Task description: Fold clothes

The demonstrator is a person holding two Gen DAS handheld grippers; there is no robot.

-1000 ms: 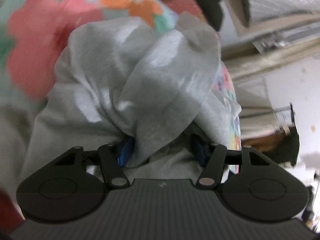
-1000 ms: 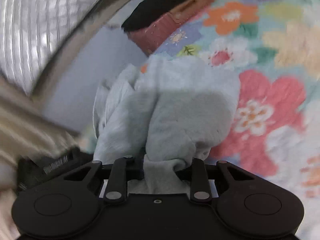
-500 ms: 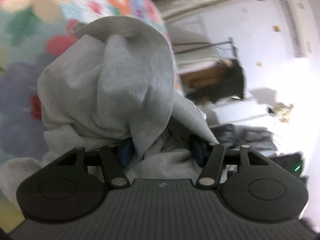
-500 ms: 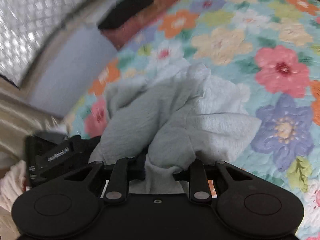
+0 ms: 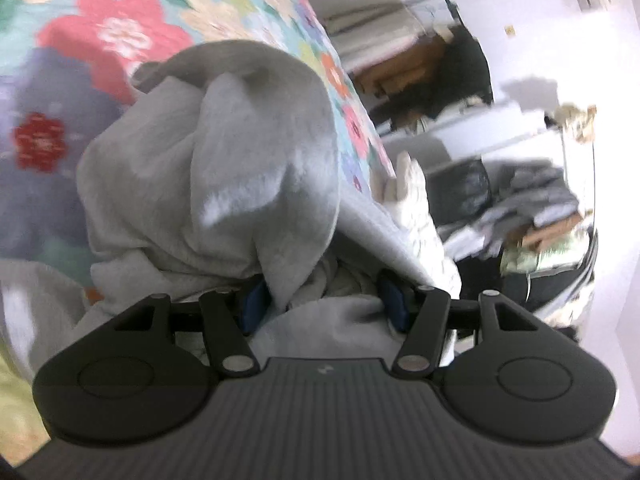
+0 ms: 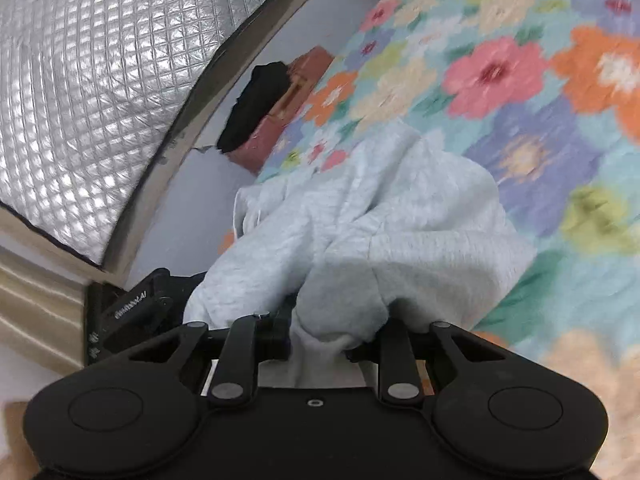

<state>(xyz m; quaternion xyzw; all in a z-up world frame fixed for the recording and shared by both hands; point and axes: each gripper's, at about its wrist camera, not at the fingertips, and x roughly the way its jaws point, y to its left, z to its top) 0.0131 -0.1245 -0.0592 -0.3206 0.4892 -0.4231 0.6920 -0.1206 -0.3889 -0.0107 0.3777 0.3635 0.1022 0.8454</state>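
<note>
We hold the soft, limp grey sweatshirt (image 5: 224,168) bunched above the floral bedspread (image 6: 540,92), left gripper (image 5: 320,304) and right gripper (image 6: 336,332) apparently both pinching it, and should regrip along a seam.

A light heather-grey garment (image 5: 224,168) is seen, paler in the right wrist view (image 6: 384,232). The bedspread (image 6: 540,92) is patterned with pink, orange, purple, cream and yellow-green flowers on turquoise. Blue pads (image 5: 253,307) are carried on the black left gripper (image 5: 320,304). A silver quilted panel (image 6: 92,80) is crossed by a diamond grid.
</note>
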